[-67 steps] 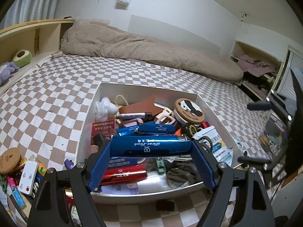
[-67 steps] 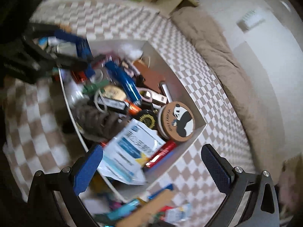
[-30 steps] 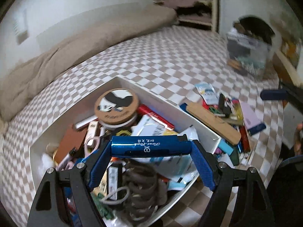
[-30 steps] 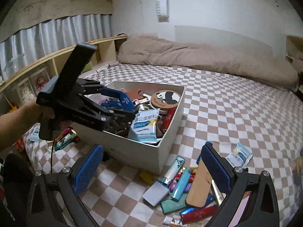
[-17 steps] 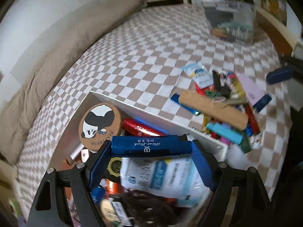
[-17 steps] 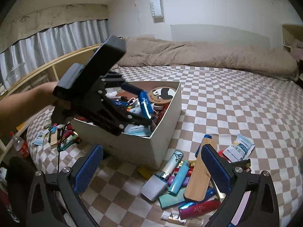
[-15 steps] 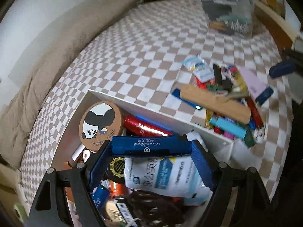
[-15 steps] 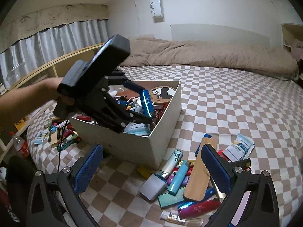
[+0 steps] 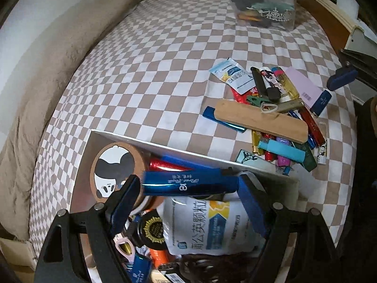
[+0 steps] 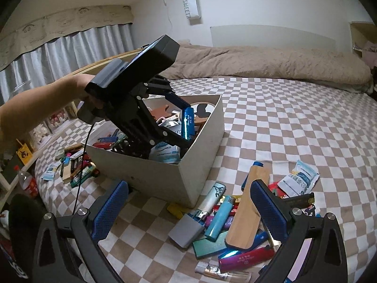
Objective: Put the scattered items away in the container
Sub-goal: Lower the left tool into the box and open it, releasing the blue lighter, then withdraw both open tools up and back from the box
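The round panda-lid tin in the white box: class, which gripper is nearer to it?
Left. The left gripper hangs over the box right beside the panda tin; the right gripper hovers outside the box above scattered lighters.

Black gripper (image 10: pixel 181 123) frame — blue textured jaws, silver screws.

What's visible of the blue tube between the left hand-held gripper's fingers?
The blue tube is glossy metallic blue with silver script along its side. It lies crosswise, slightly tilted, in the left hand-held gripper, whose jaws have just been opening; a gap shows at its left end. It sits above the white box, over a white pouch.
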`<action>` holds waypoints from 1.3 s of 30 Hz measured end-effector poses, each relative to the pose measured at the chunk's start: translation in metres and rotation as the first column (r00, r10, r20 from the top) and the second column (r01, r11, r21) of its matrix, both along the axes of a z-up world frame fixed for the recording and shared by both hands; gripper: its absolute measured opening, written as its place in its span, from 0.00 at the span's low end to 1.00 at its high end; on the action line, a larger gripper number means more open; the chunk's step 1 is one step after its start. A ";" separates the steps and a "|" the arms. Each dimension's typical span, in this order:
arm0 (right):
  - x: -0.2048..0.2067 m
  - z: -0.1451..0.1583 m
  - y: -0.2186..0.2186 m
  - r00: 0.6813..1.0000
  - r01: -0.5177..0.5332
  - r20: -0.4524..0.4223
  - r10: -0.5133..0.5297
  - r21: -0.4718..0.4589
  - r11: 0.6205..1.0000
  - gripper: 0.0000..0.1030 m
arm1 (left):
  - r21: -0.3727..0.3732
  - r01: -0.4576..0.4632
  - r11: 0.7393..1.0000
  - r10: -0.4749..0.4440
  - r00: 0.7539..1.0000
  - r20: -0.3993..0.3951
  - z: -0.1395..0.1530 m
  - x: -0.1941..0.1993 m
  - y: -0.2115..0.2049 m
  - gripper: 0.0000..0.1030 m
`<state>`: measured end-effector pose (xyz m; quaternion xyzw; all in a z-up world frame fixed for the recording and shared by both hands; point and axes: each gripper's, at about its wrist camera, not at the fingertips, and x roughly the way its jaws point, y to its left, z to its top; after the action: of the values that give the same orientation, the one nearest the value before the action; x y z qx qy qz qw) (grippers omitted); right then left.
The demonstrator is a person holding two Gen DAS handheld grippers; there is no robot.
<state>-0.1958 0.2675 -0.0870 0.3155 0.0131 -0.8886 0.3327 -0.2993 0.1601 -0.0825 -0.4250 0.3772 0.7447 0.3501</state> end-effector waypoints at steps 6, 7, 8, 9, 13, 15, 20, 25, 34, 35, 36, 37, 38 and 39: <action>-0.002 -0.001 -0.001 1.000 -0.002 0.003 0.002 0.003 1.000 1.00 | -0.001 -0.044 0.999 0.044 0.999 -0.022 0.003 -0.004 -0.011 0.99; -0.002 -0.001 -0.001 1.000 -0.003 0.004 0.003 0.001 1.000 1.00 | -0.001 -0.047 0.999 0.047 0.999 -0.022 0.003 -0.003 -0.013 0.99; -0.002 -0.001 -0.001 1.000 -0.004 0.004 0.004 -0.001 1.000 1.00 | -0.001 -0.050 0.999 0.050 0.999 -0.021 0.003 -0.003 -0.014 0.99; -0.001 -0.001 -0.002 1.000 -0.005 0.003 0.005 -0.002 1.000 1.00 | -0.002 -0.054 0.999 0.054 0.998 -0.020 0.002 -0.002 -0.016 0.99; 0.000 0.001 -0.002 1.000 -0.006 0.000 0.006 -0.004 1.000 1.00 | 0.007 -0.058 0.998 0.058 0.998 -0.012 0.002 0.003 -0.021 0.99; 0.000 0.002 -0.003 1.000 -0.004 -0.001 0.004 -0.003 1.000 1.00 | 0.016 -0.062 0.998 0.062 0.998 -0.004 0.003 0.005 -0.022 0.99; 0.002 0.007 -0.004 1.000 0.002 -0.002 -0.002 -0.007 1.000 1.00 | 0.053 -0.078 0.995 0.078 0.997 0.000 0.009 0.011 -0.029 0.99; 0.003 0.011 -0.007 1.000 0.011 -0.007 -0.011 -0.011 1.000 1.00 | 0.135 -0.126 0.983 0.126 0.992 0.009 0.020 0.015 -0.039 0.99; 0.008 0.019 -0.010 0.999 0.039 -0.021 -0.039 -0.023 0.999 1.00 | 0.266 -0.220 0.939 0.234 0.972 -0.020 0.038 0.032 -0.062 0.99; 0.009 0.019 -0.011 0.999 0.041 -0.020 -0.041 -0.025 0.999 1.00 | 0.281 -0.223 0.933 0.239 0.971 -0.023 0.040 0.036 -0.064 0.99; 0.010 0.020 -0.012 0.999 0.043 -0.019 -0.043 -0.026 0.999 1.00 | 0.292 -0.225 0.929 0.245 0.969 -0.032 0.042 0.040 -0.066 0.99; 0.011 0.020 -0.013 0.999 0.046 -0.020 -0.046 -0.025 0.999 1.00 | 0.302 -0.230 0.925 0.253 0.967 -0.041 0.044 0.043 -0.068 0.99; 0.011 0.020 -0.014 0.998 0.051 -0.021 -0.051 -0.022 0.998 1.00 | 0.313 -0.237 0.920 0.265 0.963 -0.049 0.046 0.047 -0.070 0.99; 0.013 0.020 -0.015 0.998 0.056 -0.023 -0.056 -0.021 0.998 1.00 | 0.324 -0.245 0.914 0.277 0.959 -0.056 0.048 0.050 -0.072 0.99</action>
<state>-0.1833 0.2524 -0.0665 0.3019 -0.0012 -0.9012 0.3109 -0.2491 0.0879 -0.0344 -0.3724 0.2111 0.8556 0.2912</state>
